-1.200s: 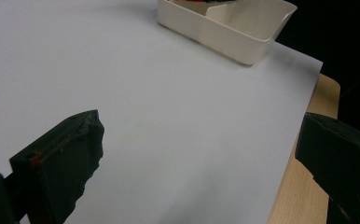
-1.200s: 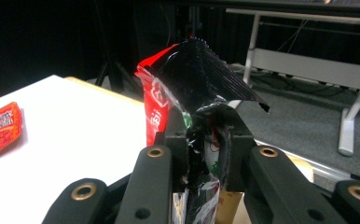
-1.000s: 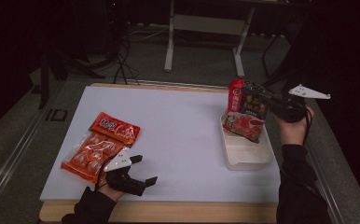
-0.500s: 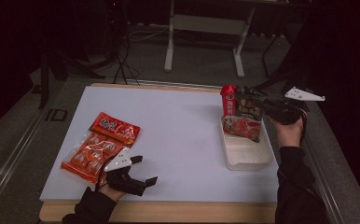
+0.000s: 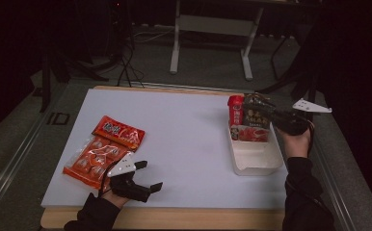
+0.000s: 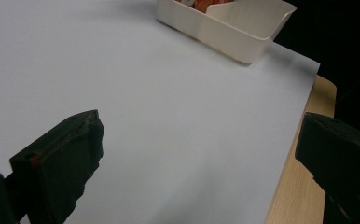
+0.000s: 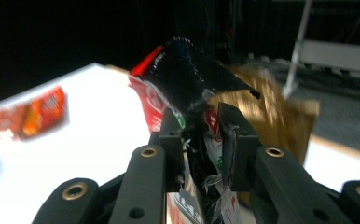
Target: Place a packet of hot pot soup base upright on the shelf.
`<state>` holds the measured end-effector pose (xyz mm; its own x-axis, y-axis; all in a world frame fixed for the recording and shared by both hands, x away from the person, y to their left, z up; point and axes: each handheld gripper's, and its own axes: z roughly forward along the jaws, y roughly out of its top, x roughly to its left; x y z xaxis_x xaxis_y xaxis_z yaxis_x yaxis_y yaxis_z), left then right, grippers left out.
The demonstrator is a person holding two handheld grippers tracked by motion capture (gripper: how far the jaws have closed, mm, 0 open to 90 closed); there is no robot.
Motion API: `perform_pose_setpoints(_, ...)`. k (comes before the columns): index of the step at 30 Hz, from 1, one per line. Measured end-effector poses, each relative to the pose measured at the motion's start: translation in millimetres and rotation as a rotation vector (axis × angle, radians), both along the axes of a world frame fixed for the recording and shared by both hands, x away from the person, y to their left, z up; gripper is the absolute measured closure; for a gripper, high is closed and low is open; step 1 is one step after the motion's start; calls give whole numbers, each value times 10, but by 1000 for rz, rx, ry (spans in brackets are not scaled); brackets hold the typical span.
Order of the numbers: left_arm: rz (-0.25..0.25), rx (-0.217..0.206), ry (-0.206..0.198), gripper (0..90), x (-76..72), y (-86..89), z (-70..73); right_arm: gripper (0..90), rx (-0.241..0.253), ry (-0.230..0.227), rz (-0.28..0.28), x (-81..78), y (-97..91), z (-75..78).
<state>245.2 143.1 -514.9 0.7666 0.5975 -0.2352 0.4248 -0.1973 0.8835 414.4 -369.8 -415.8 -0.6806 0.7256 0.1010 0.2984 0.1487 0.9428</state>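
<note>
Black jaws of the right gripper pinch a red-and-black snack packet, its printed label too blurred to read, over the white tray. The left gripper rests spread wide, grasping nothing, beside two orange-red packets.

Left black two-jaw hand-held gripper rests low at the near left, held in a dark-sleeved hand, jaws spread wide with nothing between them. Right black hand-held gripper is raised at the far right, forearm reaching forward, jaws pinched on a dark crinkled snack packet.
</note>
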Motion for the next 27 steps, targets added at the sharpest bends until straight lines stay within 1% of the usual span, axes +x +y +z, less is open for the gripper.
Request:
perform_pose_setpoints(1,4,5,-2,13,1,0,-2,728,5,-1,-6,-7,-18,-43)
perform_pose_setpoints(2,6,8,3,13,7,1,-5,717,48,0,-14,-37,-108,-100)
perform_pose_setpoints(3,6,3,4,13,11,5,-8,717,48,0,-14,-37,-108,-100)
perform_pose_setpoints(4,9,-1,-8,13,17,12,-12,709,52,3,-18,-48,-123,-106)
perform_pose_setpoints(5,12,3,-9,14,20,11,-11,666,41,5,-24,-68,-132,-102)
perform_pose_setpoints(6,11,3,-11,14,23,13,-10,645,33,9,-31,-79,-132,-90)
perform_pose_setpoints(7,10,-6,-14,13,23,15,-8,632,25,12,-38,-97,-138,-68)
perform_pose_setpoints(8,16,-7,-17,14,22,15,-3,611,9,1,-46,-117,-142,-44)
perform_pose_setpoints(9,15,-9,-17,13,21,14,0,574,1,15,-69,-138,-144,-11)
perform_pose_setpoints(10,9,-10,-18,14,22,14,4,551,0,19,-71,-151,-146,8)
perform_pose_setpoints(11,9,-15,-17,14,19,11,7,505,7,9,-70,-176,-150,33)
perform_pose_setpoints(12,7,-19,-16,13,19,11,8,423,3,13,-94,-209,-150,76)
perform_pose_setpoints(13,3,-19,-7,14,20,12,10,377,-5,7,-119,-235,-147,106)
perform_pose_setpoints(15,0,-23,-4,14,17,13,13,366,-10,-17,-138,-308,-156,189)
perform_pose_setpoints(16,-5,-21,1,14,19,13,13,311,-12,-35,-157,-346,-157,232)
perform_pose_setpoints(17,-7,-17,5,14,19,11,15,281,-6,-47,-166,-381,-157,276)
perform_pose_setpoints(18,-7,-12,7,14,17,9,15,276,-2,-58,-169,-418,-156,319)
perform_pose_setpoints(19,-11,-2,18,14,17,3,18,237,1,-66,-173,-456,-151,358)
perform_pose_setpoints(20,-6,20,22,13,12,-5,22,177,12,-73,-169,-490,-138,386)
perform_pose_setpoints(21,-6,28,30,14,10,-13,22,131,5,-86,-181,-553,-95,424)
perform_pose_setpoints(22,-4,36,24,14,7,-14,22,131,5,-86,-181,-553,-95,424)
perform_pose_setpoints(23,2,40,12,14,1,-13,25,126,7,-92,-180,-587,-73,435)
perform_pose_setpoints(24,-7,41,18,14,5,-9,30,123,13,-101,-175,-623,-49,441)
perform_pose_setpoints(26,4,52,32,14,12,-1,44,126,21,-114,-183,-707,11,441)
perform_pose_setpoints(27,-3,44,38,14,17,13,49,126,28,-114,-168,-735,33,439)
